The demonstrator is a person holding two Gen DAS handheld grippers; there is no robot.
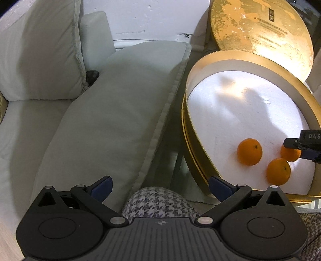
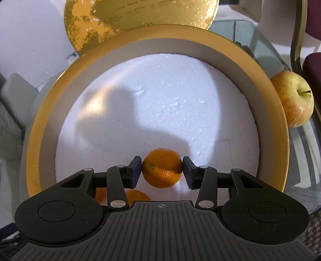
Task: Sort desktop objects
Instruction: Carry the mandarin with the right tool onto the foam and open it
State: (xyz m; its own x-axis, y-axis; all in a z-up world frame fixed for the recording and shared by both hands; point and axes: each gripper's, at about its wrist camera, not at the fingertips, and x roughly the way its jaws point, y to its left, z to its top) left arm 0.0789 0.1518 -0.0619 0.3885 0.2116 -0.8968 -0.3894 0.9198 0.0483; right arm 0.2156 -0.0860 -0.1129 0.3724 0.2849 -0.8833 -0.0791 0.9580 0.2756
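A round gold box point(image 2: 50, 112) with a white foam floor stands on a glass table. My right gripper point(image 2: 162, 170) is shut on a small orange point(image 2: 162, 168), both pads touching its sides, low over the foam. Two more oranges point(image 2: 132, 195) lie just behind it, partly hidden by the gripper. In the left wrist view the three oranges point(image 1: 249, 151) show inside the box point(image 1: 192, 140), the right gripper's fingers point(image 1: 301, 143) around the far one. My left gripper point(image 1: 160, 189) is open and empty, left of the box over a knee.
The box's gold lid point(image 2: 140, 18) leans against the white wall behind it. A red-yellow apple point(image 2: 293, 100) sits on the glass table point(image 2: 305, 144) right of the box. Grey sofa cushions point(image 1: 112, 112) lie left of the table. A maroon chair point(image 2: 313, 66) stands at the right.
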